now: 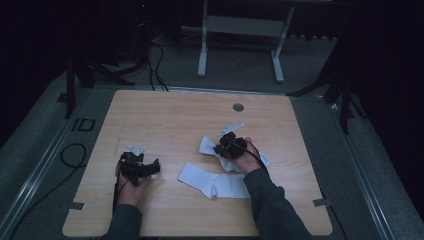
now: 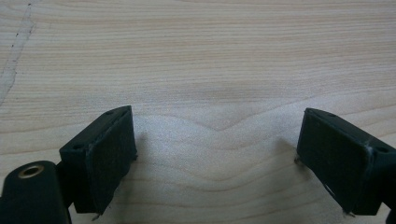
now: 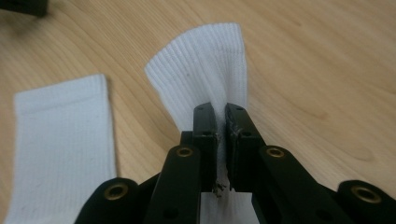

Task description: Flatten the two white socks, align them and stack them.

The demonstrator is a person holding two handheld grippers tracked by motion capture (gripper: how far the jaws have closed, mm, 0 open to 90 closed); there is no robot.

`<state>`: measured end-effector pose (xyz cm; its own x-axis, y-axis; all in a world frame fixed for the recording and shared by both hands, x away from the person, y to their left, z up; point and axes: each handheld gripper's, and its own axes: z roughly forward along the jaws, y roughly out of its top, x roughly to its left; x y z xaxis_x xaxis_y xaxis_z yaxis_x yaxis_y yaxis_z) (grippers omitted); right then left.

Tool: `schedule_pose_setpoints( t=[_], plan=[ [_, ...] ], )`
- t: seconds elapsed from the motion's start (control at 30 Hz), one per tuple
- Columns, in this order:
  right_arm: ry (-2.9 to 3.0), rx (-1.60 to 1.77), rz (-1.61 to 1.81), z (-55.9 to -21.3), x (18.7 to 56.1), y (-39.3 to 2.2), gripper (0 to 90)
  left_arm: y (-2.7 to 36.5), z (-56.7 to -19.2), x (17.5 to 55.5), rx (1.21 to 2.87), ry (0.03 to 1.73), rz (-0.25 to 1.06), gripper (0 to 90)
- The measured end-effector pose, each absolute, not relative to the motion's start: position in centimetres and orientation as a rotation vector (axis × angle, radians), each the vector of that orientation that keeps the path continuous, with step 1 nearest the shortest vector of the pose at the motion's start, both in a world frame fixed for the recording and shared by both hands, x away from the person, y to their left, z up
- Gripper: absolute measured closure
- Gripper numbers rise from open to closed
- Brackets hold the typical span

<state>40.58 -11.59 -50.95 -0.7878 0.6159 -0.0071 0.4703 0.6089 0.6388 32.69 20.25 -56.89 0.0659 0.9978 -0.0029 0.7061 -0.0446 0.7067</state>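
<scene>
Two white socks lie on the wooden table (image 1: pixel 165 115). My right gripper (image 3: pixel 221 119) is shut on one white sock (image 3: pixel 201 70), pinching its ribbed cloth near the cuff, which fans out beyond the jaws and lifts a little off the wood. In the high view that sock (image 1: pixel 207 146) lies under my right gripper (image 1: pixel 222 147). The second sock (image 1: pixel 212 181) (image 3: pixel 60 140) lies flat beside it, nearer the front edge. My left gripper (image 1: pixel 150 167) (image 2: pixel 217 154) rests at the left, open, its jaws wide apart over bare wood.
A round grey grommet (image 1: pixel 238 107) sits in the tabletop near its far edge. Beyond the table stands a white metal frame (image 1: pixel 240 35) on the grey floor, with black cables (image 1: pixel 155 65) and dark stands to either side.
</scene>
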Motion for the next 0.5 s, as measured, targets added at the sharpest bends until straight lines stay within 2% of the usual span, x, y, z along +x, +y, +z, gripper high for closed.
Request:
schedule_pose_setpoints(
  t=[0.5],
  plan=[
    [2.496,0.825,1.139,-44.6,38.0,-14.7,83.5,20.3,-56.9,32.7,1.808,1.695,0.697,11.5]
  ],
)
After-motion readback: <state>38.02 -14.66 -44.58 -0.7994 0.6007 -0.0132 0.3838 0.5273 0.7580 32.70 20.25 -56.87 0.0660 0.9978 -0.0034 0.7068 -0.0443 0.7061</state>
